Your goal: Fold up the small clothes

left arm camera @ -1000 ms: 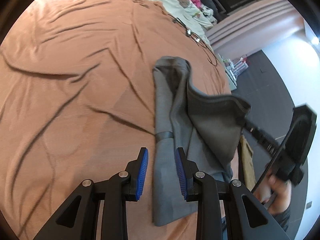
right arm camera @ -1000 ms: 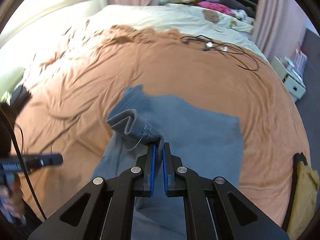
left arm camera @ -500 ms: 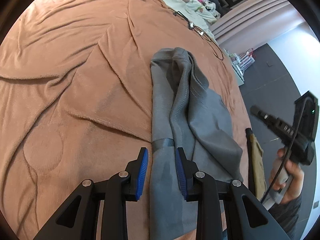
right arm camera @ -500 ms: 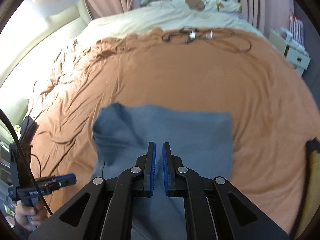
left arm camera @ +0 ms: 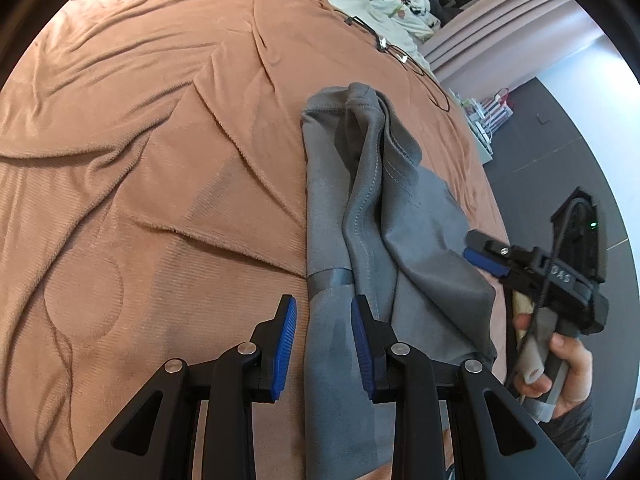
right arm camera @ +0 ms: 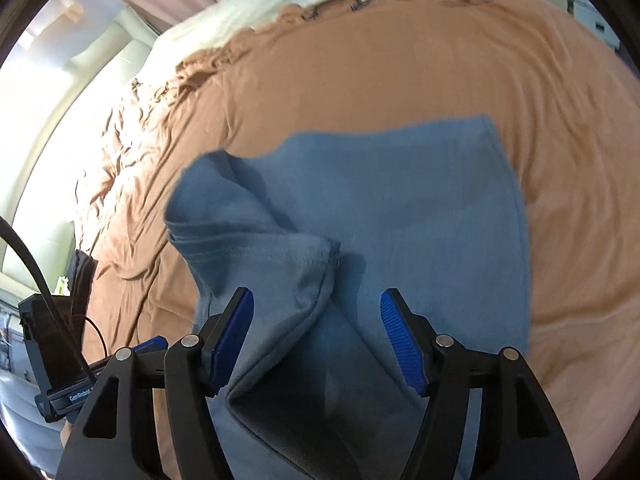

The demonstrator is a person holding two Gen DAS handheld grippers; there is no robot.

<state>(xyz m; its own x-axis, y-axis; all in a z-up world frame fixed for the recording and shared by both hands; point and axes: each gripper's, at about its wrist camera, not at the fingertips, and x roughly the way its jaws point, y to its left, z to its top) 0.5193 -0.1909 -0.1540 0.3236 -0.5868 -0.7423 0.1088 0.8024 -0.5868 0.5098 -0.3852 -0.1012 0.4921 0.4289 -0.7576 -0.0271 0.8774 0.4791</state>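
A soft, napped brown blanket point(left arm camera: 160, 160) covers the bed, creased into long ridges, with a faint stitched circle pressed into its near left part. Lying on it toward the right is the grey garment point(left arm camera: 340, 208), a matte fleece-like knit with stitched hems and a shiny darker band across its near end. One side is folded over the middle in a thick, rumpled ridge; the far end bunches into a rounded hump. The left gripper point(left arm camera: 323, 344) hovers over the garment's near edge with its ribbed blue pads point(left arm camera: 285, 344) a narrow gap apart, holding nothing. Farther right, a hand point(left arm camera: 560, 364) holds the other tool.

In the right wrist view the garment point(right arm camera: 420, 208) looks bluer, a broad flat panel with a folded flap resting on its left side. The right gripper point(right arm camera: 318, 338) stands wide apart above that flap, empty.

A second ago the right gripper was pinched on a corner of the cloth and lifting it; half a second ago it was nearly closed with no cloth between its pads. The flap now lies on the garment. The left gripper's gap is unchanged.
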